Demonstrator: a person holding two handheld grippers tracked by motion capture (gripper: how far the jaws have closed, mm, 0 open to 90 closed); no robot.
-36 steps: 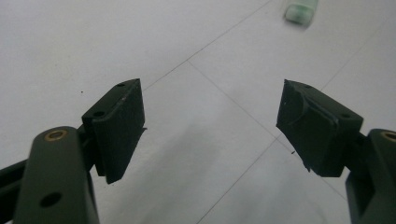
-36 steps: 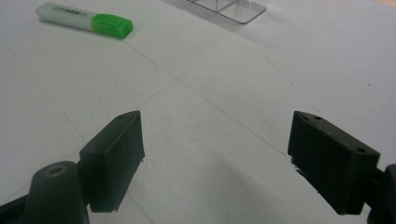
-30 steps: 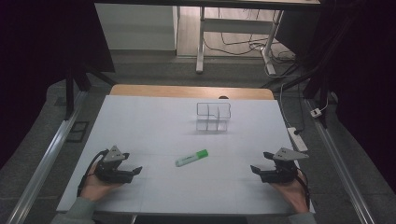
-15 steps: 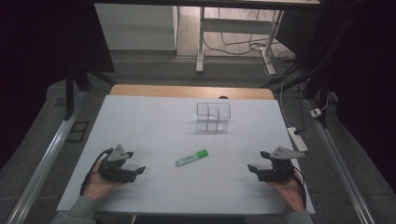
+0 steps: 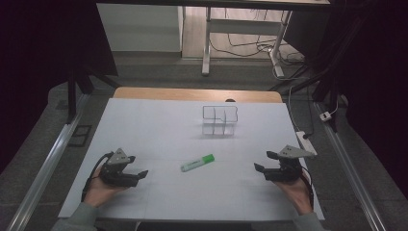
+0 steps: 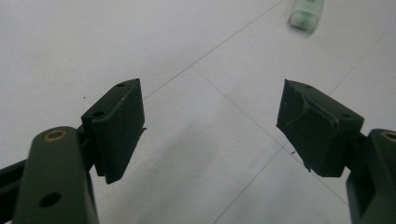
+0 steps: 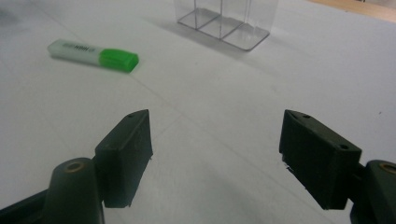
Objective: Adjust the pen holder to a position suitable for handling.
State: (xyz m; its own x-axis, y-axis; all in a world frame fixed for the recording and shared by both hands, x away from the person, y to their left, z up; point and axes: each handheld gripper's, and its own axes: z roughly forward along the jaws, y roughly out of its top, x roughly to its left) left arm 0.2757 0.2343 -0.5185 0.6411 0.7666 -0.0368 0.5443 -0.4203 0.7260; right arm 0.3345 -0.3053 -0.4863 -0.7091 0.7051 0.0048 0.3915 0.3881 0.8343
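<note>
A highlighter with a green cap and a white barrel lies flat at the middle of the white table. It appears again as the highlighter far left of the right jaws, and its white end shows at the top of the left gripper view. My left gripper rests at the front left, open and empty, pointing toward the marker. My right gripper sits at the front right, still wide open. Its jaws have just been closing slightly with nothing between them. Bare table lies between both pairs of jaws: left gripper, right gripper.
A clear plastic box with dividers stands toward the back of the table, beyond the marker; the box is ahead of the right jaws. A wooden strip edges the far side. Metal rails run along both sides.
The right gripper has edged slightly up the picture toward the table's middle. The left hand, the highlighter and the box stay where they were.
</note>
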